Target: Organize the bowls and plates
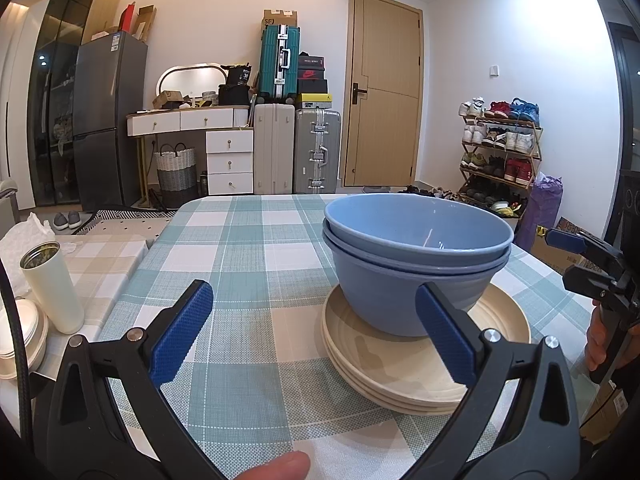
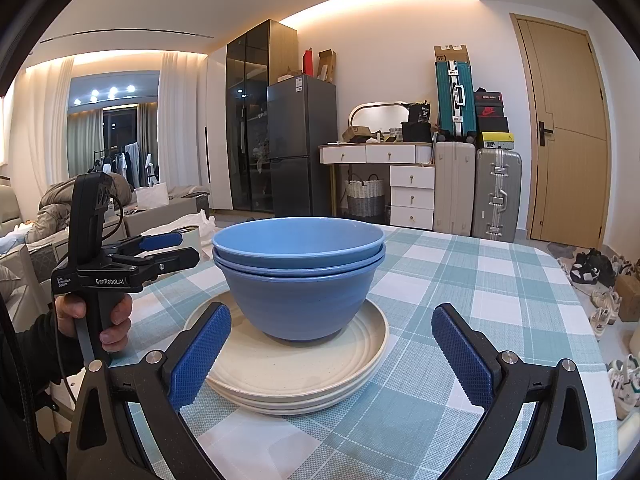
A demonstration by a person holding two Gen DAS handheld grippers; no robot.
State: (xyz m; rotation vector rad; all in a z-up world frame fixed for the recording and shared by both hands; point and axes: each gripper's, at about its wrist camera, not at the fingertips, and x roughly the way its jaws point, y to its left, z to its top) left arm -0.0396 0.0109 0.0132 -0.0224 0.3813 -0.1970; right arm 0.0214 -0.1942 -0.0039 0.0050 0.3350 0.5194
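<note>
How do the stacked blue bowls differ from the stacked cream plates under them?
The deep blue bowls are tall and steep-sided; the flat cream plates are shallow and wider. The bowls number two, the plates at least three. The bowls sit on top, the plates on the checked tablecloth. Both are nested, and untouched by either hand-held gripper.

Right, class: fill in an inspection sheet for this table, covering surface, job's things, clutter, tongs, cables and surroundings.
Surface: checked tablecloth, flat.
Job's things: two blue bowls nested, standing on stacked cream plates.
Clutter: white tumbler and white lidded containers on the neighbouring surface at the left.
Tongs: left tongs open, empty; right tongs open, empty, both short of the stack.
Cables: black cable beside left tongs.
Surroundings: fridge, suitcases, door, shoe rack.
</note>
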